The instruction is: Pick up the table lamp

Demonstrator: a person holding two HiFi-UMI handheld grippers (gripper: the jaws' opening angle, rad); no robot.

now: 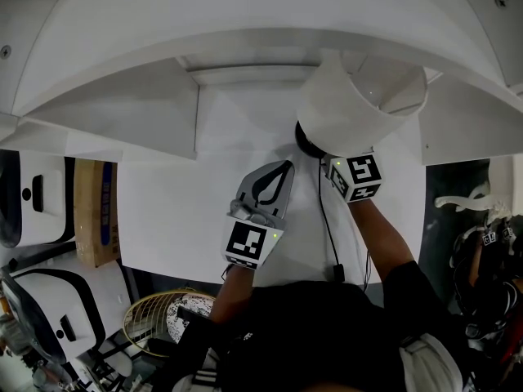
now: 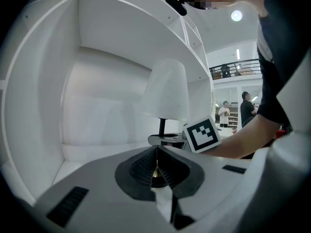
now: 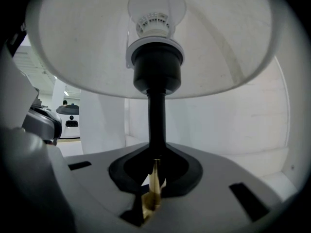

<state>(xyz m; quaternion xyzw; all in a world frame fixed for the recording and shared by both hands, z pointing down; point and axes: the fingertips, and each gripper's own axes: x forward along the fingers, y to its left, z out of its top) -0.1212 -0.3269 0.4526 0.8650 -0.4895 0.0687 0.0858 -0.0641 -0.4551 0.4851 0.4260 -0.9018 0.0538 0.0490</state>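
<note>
Left gripper (image 2: 156, 152): smooth grey shell, ribbed black pads pressed together with nothing between them, held just left of the lamp. Right gripper (image 3: 156, 153): jaws clamped on the slim, round black stem of the table lamp (image 3: 156, 111), low down and under the matte white tapered shade (image 1: 359, 96), where a black socket carries a frosted bulb (image 3: 156, 6). The lamp stands upright on the plain white desk (image 1: 180, 211), a thin black cord (image 1: 321, 211) trailing toward the near edge, and the smooth curved white alcove wall (image 2: 97, 91) lies beyond.
</note>
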